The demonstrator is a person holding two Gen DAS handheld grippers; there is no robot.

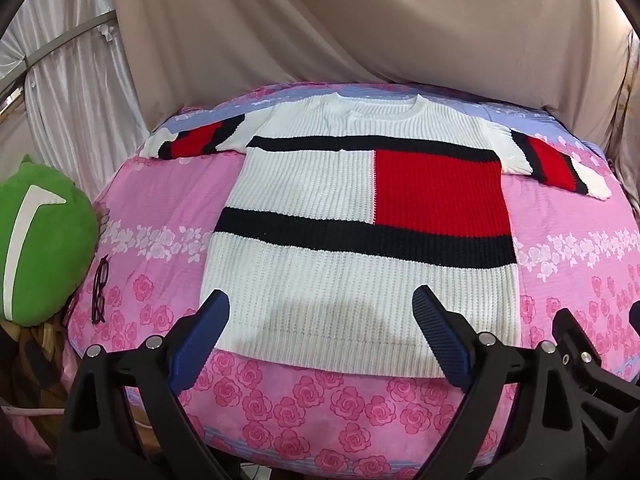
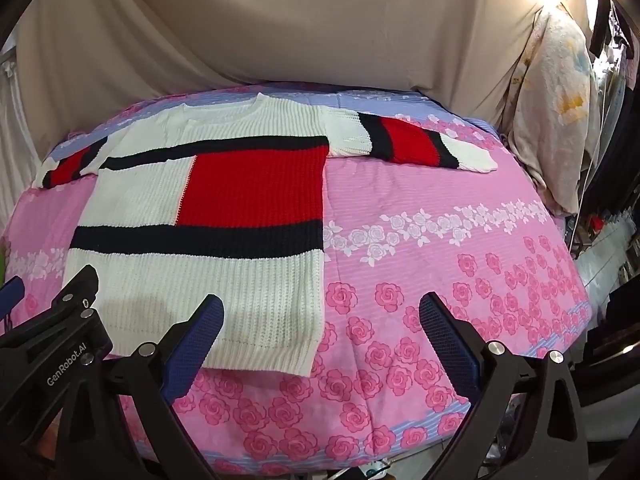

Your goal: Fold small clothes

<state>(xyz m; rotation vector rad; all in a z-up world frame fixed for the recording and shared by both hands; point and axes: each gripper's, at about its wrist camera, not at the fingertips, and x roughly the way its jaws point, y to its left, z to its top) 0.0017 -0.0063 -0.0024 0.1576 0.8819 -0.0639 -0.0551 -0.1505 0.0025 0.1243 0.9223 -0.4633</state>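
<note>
Lying flat, front up, on the rose-print bedspread [image 1: 320,408], the knit sweater [image 1: 320,272] has both sleeves spread. Left gripper [image 1: 322,316] and right gripper [image 2: 322,322] hover released, empty, near its hem. Judgement: pinch each sleeve cuff, fold inward squarely.
</note>
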